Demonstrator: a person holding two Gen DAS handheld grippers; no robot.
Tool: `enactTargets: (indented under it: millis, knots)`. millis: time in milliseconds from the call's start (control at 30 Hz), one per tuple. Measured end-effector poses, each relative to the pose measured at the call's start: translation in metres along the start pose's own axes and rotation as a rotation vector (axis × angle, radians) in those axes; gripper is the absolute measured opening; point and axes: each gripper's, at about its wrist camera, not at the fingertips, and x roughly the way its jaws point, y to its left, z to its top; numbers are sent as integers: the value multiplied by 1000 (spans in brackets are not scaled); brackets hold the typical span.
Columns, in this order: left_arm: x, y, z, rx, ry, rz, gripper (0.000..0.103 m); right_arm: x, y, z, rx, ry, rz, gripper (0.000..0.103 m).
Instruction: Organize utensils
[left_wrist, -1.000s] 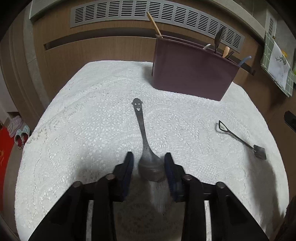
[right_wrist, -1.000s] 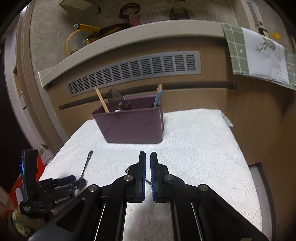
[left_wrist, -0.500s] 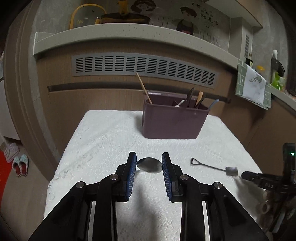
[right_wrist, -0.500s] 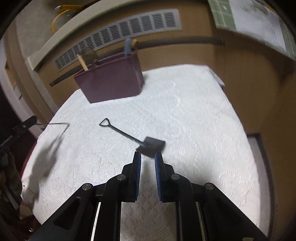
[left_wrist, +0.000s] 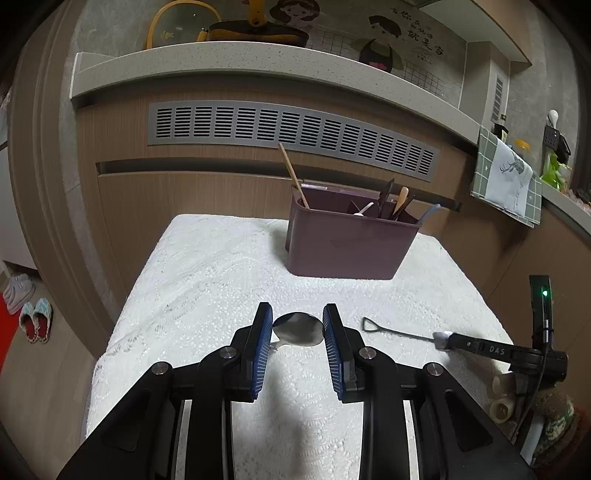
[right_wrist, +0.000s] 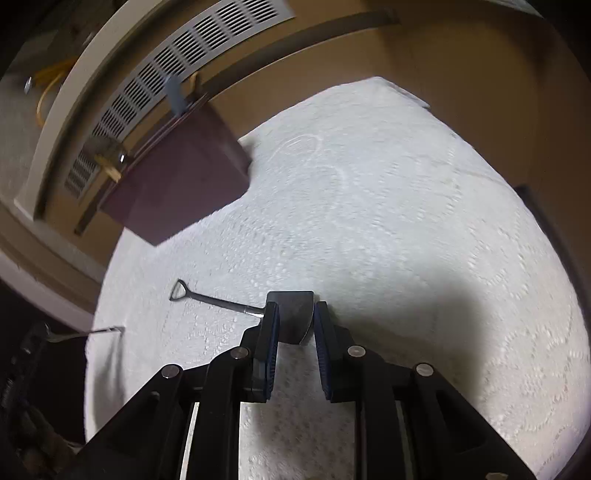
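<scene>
Open white lace tablecloth (left_wrist: 207, 280) left and front; dark maroon plastic utensil caddy (left_wrist: 347, 247) blocking the far side, wooden cabinet (left_wrist: 184, 192) behind.

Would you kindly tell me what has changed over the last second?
The left tool, shut on the steel spoon's bowl, lifted it off the white lace cloth. The right tool came down over the small shovel-shaped spoon's blade; its jaws are closing. The maroon plastic utensil holder stayed put.
</scene>
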Motion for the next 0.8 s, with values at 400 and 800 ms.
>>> enactTargets:
  millis: [400,800]
  knots:
    - [-13,5,11,-39,-15,-45,27,-86,73,38,-298,-256,103,4]
    - [-10,18,5,-72,6,-49,18,-14,11,6,-128,84,123,18]
